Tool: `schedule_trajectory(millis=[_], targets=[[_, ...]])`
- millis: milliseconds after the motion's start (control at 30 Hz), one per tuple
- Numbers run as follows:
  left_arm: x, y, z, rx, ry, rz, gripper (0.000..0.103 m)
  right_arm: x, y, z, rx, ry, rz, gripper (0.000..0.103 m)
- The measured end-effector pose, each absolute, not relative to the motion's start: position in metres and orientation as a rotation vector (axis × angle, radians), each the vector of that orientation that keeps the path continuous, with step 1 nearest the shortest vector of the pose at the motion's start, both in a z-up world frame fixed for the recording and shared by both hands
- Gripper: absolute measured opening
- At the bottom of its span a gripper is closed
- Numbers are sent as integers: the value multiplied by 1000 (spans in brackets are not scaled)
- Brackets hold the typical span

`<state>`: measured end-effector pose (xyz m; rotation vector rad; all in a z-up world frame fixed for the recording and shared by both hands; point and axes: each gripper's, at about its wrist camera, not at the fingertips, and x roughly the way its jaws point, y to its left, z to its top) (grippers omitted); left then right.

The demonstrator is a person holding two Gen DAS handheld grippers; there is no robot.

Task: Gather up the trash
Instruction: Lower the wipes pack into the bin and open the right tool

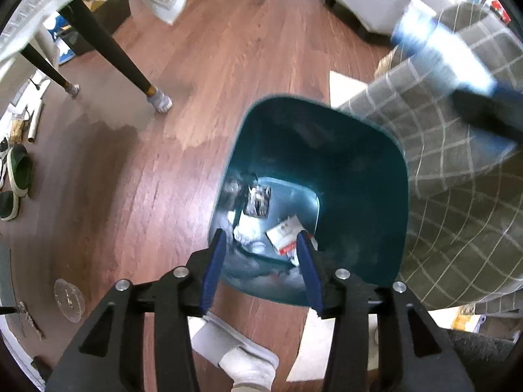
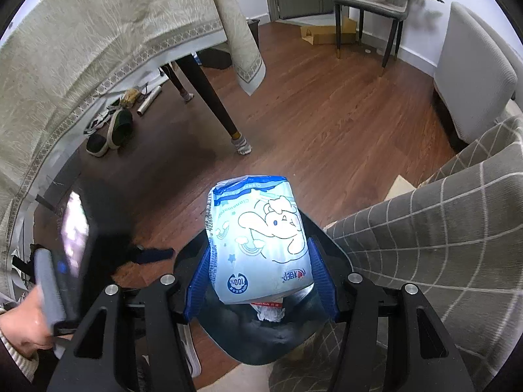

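In the left wrist view I look down into a teal trash bin (image 1: 359,170). On its bottom lie a dark foil wrapper (image 1: 258,201), white tissue (image 1: 248,228) and a red and white wrapper (image 1: 284,233). My left gripper (image 1: 260,232) hangs over the bin's near rim, open, with nothing between its blue pads. My right gripper (image 2: 260,245) is shut on a blue and white tissue pack (image 2: 261,228) printed with a cartoon. It holds the pack above the bin (image 2: 261,343). That pack (image 1: 425,42) shows blurred at the upper right of the left view.
A grey checked cushion (image 1: 457,196) presses against the bin's right side. Table legs (image 1: 108,42) stand at the left under a hanging cloth (image 2: 81,49), with shoes (image 2: 117,129) beyond. A foot in a white sock (image 1: 245,359) and a clear lid (image 1: 68,299) are on the wood floor.
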<state>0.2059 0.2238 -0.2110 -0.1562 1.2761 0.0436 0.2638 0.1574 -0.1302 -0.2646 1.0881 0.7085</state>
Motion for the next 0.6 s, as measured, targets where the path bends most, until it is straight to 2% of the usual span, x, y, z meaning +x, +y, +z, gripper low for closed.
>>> schedule_trajectory(millis=[400, 467, 533, 600], targets=[[196, 241, -123, -207, 1000, 98, 52, 262, 176, -190, -334, 1226, 684, 58], [195, 244, -112, -219, 974, 98, 55, 261, 178, -199, -347, 1246, 675, 58], [193, 244, -102, -218, 946, 104, 63, 259, 179, -208, -360, 1267, 670, 58], [190, 244, -91, -219, 910, 98, 65, 257, 180, -219, -374, 1292, 662, 58]])
